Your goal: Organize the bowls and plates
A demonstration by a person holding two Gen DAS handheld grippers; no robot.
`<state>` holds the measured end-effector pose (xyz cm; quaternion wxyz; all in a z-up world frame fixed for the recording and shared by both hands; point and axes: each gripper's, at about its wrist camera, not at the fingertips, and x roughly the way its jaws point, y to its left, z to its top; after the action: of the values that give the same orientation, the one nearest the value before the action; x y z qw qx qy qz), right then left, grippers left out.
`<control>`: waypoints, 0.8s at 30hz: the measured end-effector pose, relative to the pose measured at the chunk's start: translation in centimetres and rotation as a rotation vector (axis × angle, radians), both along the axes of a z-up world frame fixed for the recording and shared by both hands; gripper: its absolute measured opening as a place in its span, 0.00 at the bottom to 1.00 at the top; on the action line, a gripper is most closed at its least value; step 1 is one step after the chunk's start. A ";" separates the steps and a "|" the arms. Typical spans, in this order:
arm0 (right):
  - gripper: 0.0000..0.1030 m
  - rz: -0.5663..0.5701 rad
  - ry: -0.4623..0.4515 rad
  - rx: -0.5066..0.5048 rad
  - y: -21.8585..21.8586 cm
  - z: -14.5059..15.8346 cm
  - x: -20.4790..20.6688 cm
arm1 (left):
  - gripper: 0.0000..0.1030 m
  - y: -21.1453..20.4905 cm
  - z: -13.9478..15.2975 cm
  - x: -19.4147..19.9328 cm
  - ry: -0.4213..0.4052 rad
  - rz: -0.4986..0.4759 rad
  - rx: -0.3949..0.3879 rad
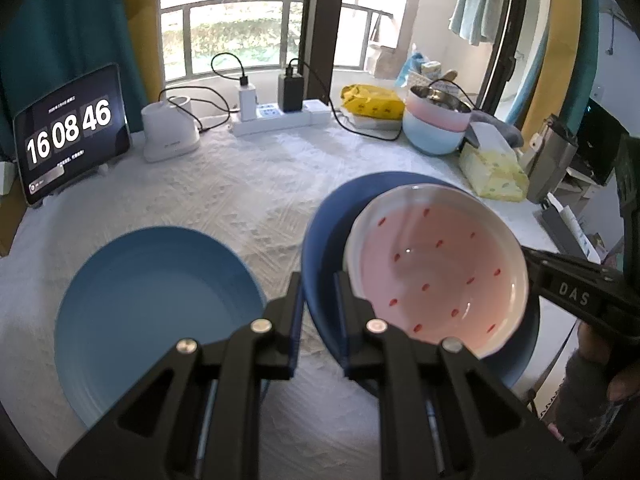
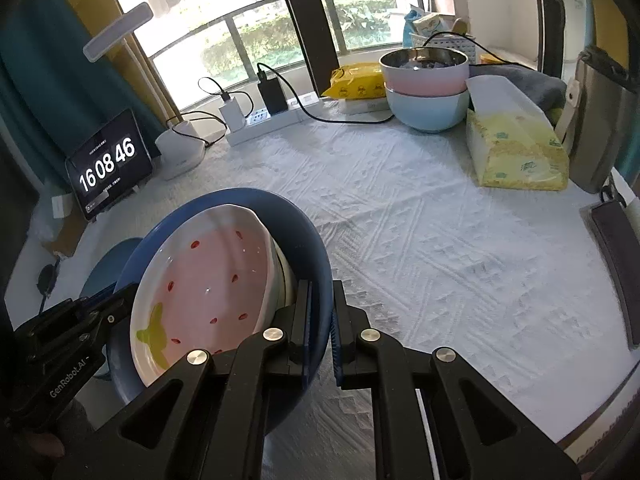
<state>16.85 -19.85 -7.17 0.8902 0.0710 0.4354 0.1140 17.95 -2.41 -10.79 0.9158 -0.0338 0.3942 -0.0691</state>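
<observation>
Two grippers gripped the same dark blue bowl (image 1: pixel 320 248) from opposite sides of its rim: the left gripper (image 1: pixel 318 300) had its fingers clenched on the near-left rim, and the right gripper (image 2: pixel 320 312) pinched the right wall between its fingers. A pink strawberry-pattern dish (image 1: pixel 436 268) sat tilted inside the bowl; its underside was hidden, and in the right wrist view something pale showed behind its edge that could not be made out. The bowl's base was covered by the grippers, so whether it touched the bench could not be told.

A lighter blue plate (image 1: pixel 156 312) lay flat on the bench (image 1: pixel 240 200) towards its near-left edge, partly cut off behind the left gripper. The bench wore a white textured cloth. Along its far edge stood a tablet clock (image 1: pixel 72 136) reading 16 08 46, a white appliance (image 1: pixel 170 130), a power strip (image 1: pixel 280 116) with chargers, and a yellow packet (image 1: pixel 372 100). At the far-right corner a pink bowl (image 2: pixel 424 68) with a steel interior was nested in a pale blue bowl (image 2: pixel 428 110), its contents unclear, beside a yellow tissue pack (image 2: pixel 516 140). A window with a railing and greenery stood behind, flanked by teal curtains.
</observation>
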 end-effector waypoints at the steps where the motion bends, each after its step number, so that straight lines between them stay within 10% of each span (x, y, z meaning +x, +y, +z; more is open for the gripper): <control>1: 0.11 -0.001 -0.003 0.000 -0.1 0.1 -0.1 | 0.13 -0.1 0.2 -0.1 -0.003 -0.001 -0.001; 24: 0.11 -0.001 -0.116 0.000 -0.1 5.2 -1.1 | 0.13 0.3 4.3 -1.1 -0.094 -0.001 -0.025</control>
<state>15.74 -19.96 -1.95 0.9140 0.0648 0.3830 0.1175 16.89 -2.15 -6.49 0.9327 -0.0420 0.3500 -0.0758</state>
